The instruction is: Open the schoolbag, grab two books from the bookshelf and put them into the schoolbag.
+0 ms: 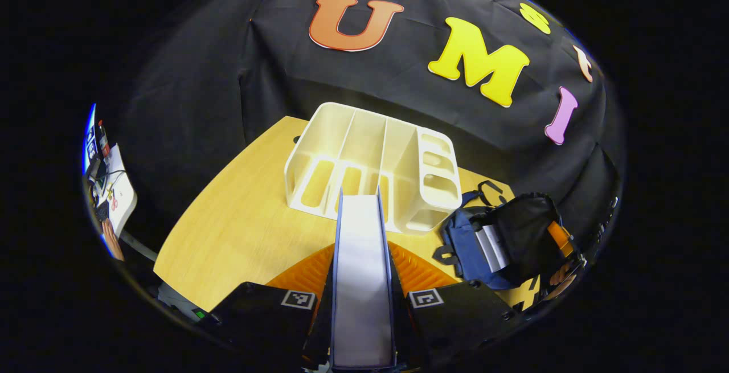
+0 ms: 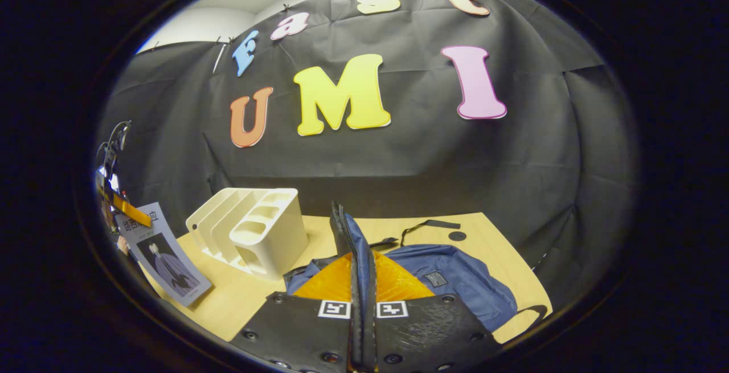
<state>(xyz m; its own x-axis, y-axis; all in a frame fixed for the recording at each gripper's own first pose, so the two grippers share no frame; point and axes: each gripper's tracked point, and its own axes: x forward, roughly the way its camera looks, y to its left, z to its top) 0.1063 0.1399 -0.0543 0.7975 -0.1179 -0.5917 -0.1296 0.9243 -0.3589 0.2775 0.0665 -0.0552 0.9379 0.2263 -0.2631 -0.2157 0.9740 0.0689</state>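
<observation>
My left gripper [image 1: 361,248] is shut on a thin dark-covered book [image 1: 361,282], held edge-on above the table in front of the white bookshelf [image 1: 370,168], whose slots look bare. To the right lies the blue schoolbag [image 1: 458,242], its mouth open, with another book [image 1: 492,245] showing pale pages inside. My right gripper [image 2: 363,259] is shut on the bag's zippered flap [image 2: 347,230] and holds it up over the schoolbag [image 2: 455,282]. In the right gripper view the held book [image 2: 165,259] hangs at far left beside the bookshelf [image 2: 256,230].
The wooden table [image 1: 239,230] has bare surface left of the shelf, and its front edge is close. A round hole [image 2: 457,236] lies behind the bag beside a loose strap [image 2: 427,225]. A white stand with small items [image 1: 111,191] sits off the table's left.
</observation>
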